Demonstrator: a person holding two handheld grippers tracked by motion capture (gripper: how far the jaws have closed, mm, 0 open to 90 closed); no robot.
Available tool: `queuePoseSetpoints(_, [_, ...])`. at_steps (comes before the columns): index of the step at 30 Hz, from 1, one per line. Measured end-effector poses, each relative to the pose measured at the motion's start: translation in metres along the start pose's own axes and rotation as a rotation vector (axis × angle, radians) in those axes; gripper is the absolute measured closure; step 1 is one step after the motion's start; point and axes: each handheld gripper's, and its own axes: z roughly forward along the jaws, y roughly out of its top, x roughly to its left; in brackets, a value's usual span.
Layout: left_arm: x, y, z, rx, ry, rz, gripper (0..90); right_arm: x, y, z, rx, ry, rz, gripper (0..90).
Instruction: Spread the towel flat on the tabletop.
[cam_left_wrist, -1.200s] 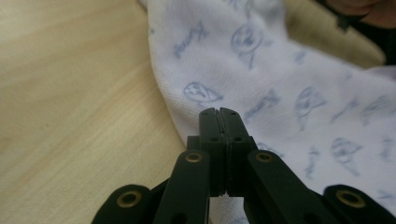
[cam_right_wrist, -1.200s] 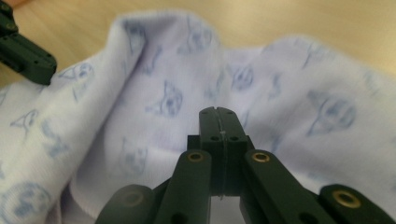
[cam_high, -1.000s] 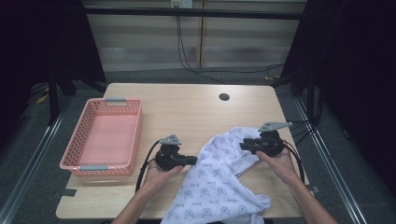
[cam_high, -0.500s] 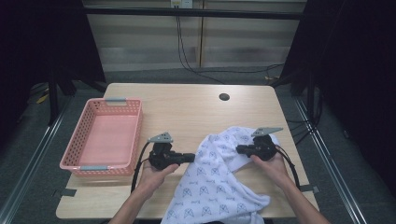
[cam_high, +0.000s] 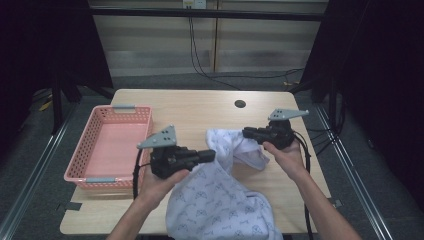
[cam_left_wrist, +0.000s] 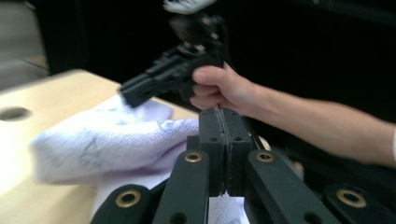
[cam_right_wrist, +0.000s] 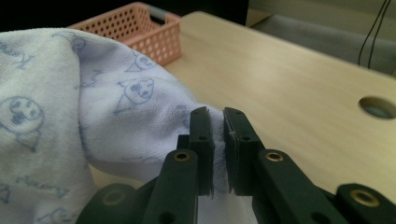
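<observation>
Left tool (cam_high: 212, 155) and right tool (cam_high: 246, 132), each clenched on the white blue-printed terry cloth (cam_high: 220, 200) above the wooden surface (cam_high: 200, 107); the right tool's thin edge grip may slip as the cloth tautens.

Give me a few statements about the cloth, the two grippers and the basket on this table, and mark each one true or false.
1. The right gripper is clamped on a fold of the white printed cloth. True.
2. The pink basket has the cloth lying in it. False: the basket holds nothing, and the cloth is on the table beside it, hanging over the near edge.
3. The left gripper has its jaws spread wide. False: in the left gripper view the jaws are pressed together, with cloth at their base.
4. The basket stands on the left part of the table in the high view. True.
5. The cloth is plain, with no print. False: it bears small blue cartoon faces.
</observation>
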Motion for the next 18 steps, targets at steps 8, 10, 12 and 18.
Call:
queuePoseSetpoints(8, [0.019, -0.058, 0.033, 0.124, -0.016, -0.124, 65.1, 0.001, -0.08, -0.018, 0.169, 0.001, 0.021, 82.7])
queuePoseSetpoints(10, [0.04, -0.061, 0.034, 0.142, 0.058, -0.156, 65.2, -0.002, -0.094, -0.022, 0.21, -0.006, 0.036, 82.6])
queuePoseSetpoints(12, [0.061, -0.067, 0.039, 0.168, 0.126, -0.197, 65.1, -0.001, -0.106, -0.023, 0.249, -0.002, 0.045, 81.6])
queuePoseSetpoints(18, [0.077, -0.087, 0.078, 0.239, 0.066, -0.257, 55.5, 0.002, -0.12, -0.021, 0.3, 0.016, 0.038, 69.3])
